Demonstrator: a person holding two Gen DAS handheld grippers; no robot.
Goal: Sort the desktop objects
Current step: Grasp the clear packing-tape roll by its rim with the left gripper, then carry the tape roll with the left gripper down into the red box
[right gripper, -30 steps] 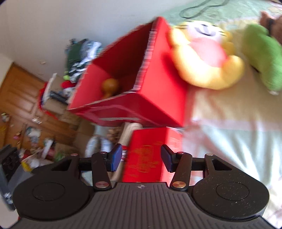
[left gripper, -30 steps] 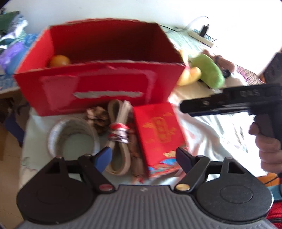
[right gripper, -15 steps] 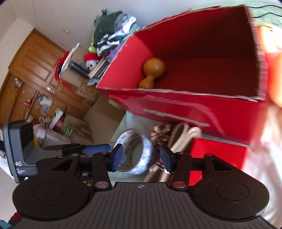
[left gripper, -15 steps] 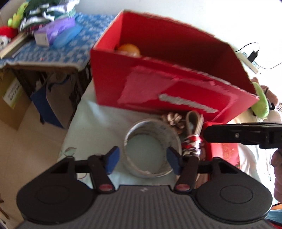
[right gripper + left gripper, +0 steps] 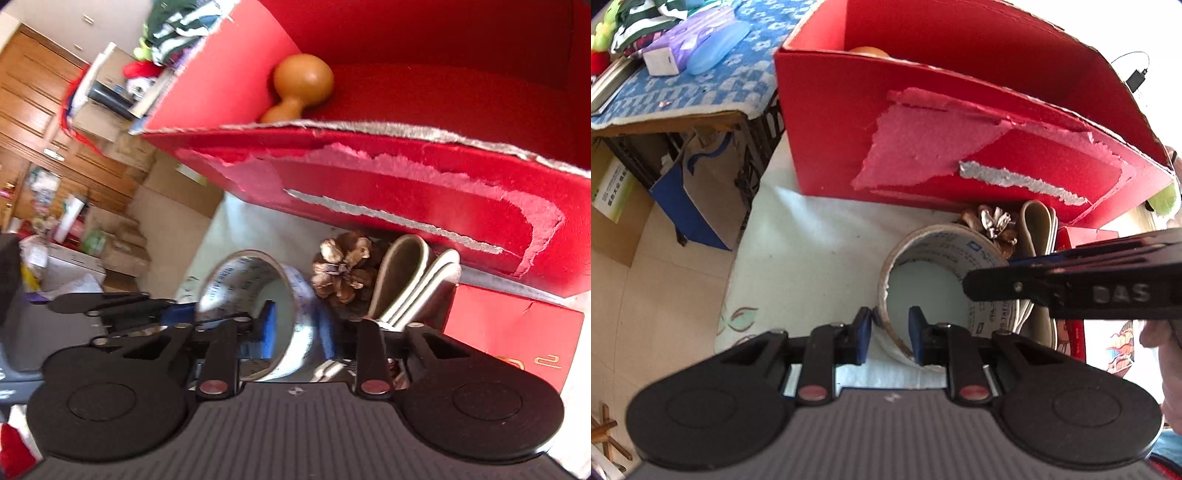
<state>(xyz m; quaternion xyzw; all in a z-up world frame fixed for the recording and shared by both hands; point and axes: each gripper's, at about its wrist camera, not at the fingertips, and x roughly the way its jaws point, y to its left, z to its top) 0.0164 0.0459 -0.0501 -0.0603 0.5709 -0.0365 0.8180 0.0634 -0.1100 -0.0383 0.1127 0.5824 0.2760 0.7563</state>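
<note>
A roll of white tape lies on the pale cloth in front of a big red box. My left gripper straddles the roll's near wall, one blue pad outside and one inside, closed on it. My right gripper straddles the roll's right wall the same way. Its black finger crosses the left wrist view. A brown gourd lies inside the box.
A pine cone, a folded beige strap and a small red packet lie to the right of the roll. The cloth's left edge drops to the floor, with a crate and cardboard there.
Both grippers moved left from the red packet to the tape roll and narrowed their fingers onto its wall from opposite sides.
</note>
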